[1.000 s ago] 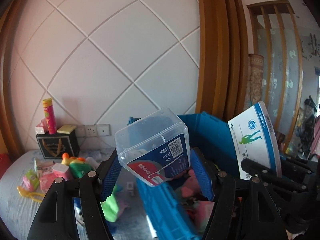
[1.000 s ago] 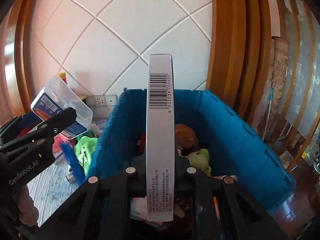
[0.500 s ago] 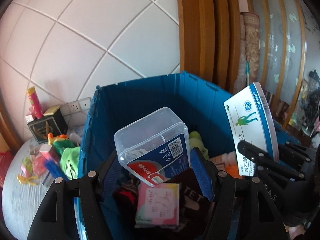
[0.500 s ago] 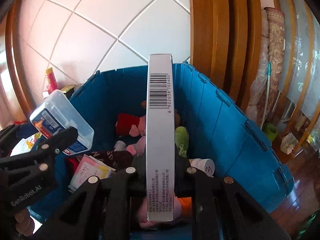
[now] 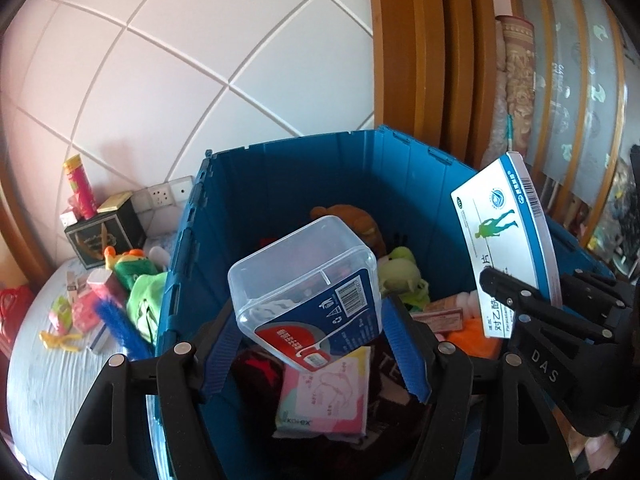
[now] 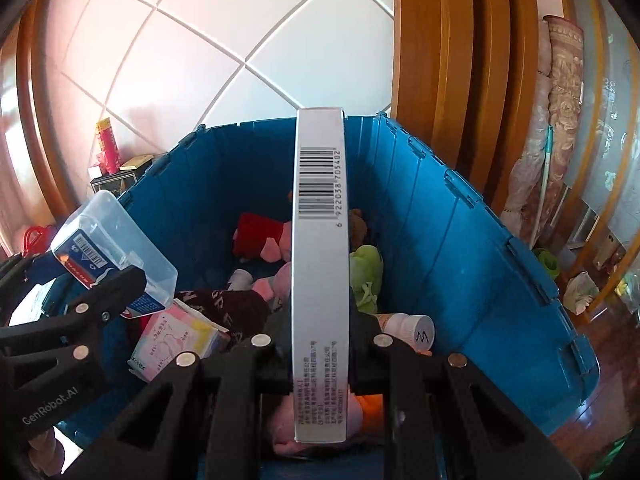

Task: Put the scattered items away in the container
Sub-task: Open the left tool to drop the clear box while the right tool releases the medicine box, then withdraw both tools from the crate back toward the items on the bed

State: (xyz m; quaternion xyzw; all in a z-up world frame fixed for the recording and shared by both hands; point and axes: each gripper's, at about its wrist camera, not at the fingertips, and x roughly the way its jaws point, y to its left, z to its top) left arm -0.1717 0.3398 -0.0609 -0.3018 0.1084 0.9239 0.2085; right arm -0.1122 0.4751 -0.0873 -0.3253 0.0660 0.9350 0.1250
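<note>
Left fingers (image 5: 316, 344) opening around clear box (image 5: 306, 280), right fingers (image 6: 320, 344) clamping paracetamol carton (image 6: 320, 264), Kotex pack (image 5: 324, 396) below

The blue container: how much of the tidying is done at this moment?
Partly done. Soft toys already lie in the blue container. In hand above it: the clear plastic box in the opening left tongs, the medicine carton in the right tongs. Left: the scattered items outside.

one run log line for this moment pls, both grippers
left gripper: opening, clear plastic box between fingers | right gripper: shut on white carton | both over blue bin | nothing dropped yet
</note>
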